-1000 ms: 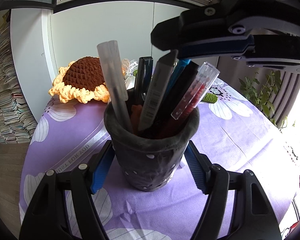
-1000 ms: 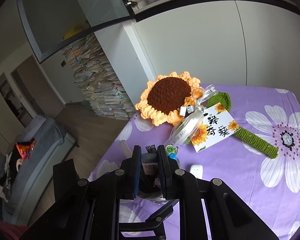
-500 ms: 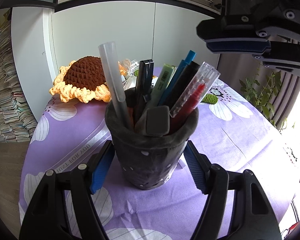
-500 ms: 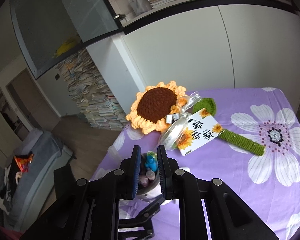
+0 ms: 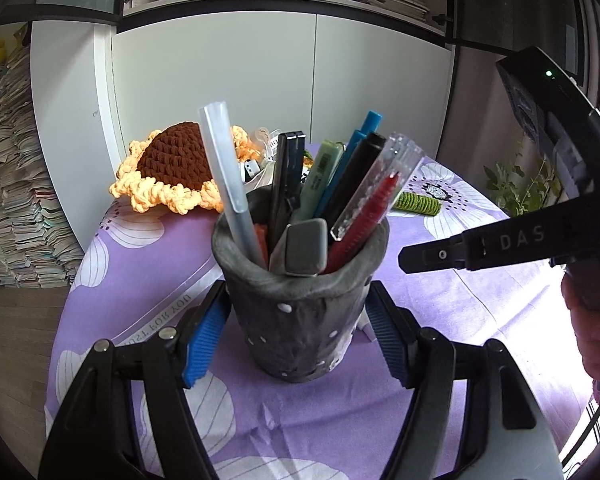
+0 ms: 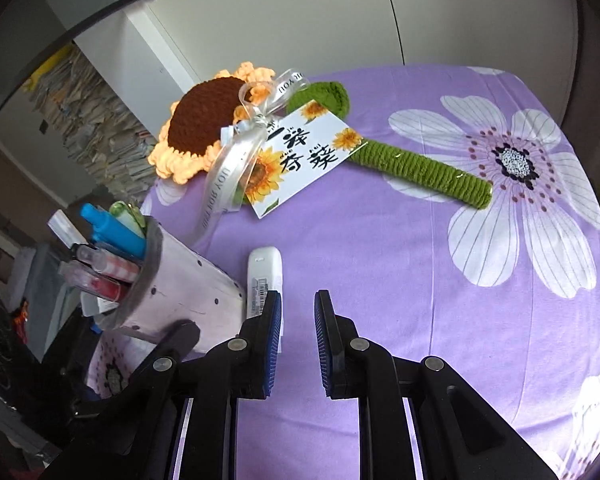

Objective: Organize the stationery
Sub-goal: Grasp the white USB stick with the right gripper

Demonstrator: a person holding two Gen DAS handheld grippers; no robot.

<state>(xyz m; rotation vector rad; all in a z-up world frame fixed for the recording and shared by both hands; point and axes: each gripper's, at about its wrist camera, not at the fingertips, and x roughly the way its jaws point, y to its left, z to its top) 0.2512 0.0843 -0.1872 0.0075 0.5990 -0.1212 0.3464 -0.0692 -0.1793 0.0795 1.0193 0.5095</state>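
pen cup (image 5: 300, 312) full, on surface (image 6: 380, 264), clamped by left tongs (image 5: 298, 338) | right tongs (image 6: 298, 336) clenched, empty | step: collecting strays | next: grasp white eraser (image 6: 263, 276) beside cup

Pen tips (image 5: 296, 216) hidden inside grey holder (image 5: 300, 320)

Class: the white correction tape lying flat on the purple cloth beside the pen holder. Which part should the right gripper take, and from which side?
Probably its long narrow sides, from above. The white correction tape lies flat beside the pen holder, so only a top-down approach looks clear; the right gripper is nearly closed and must open first.
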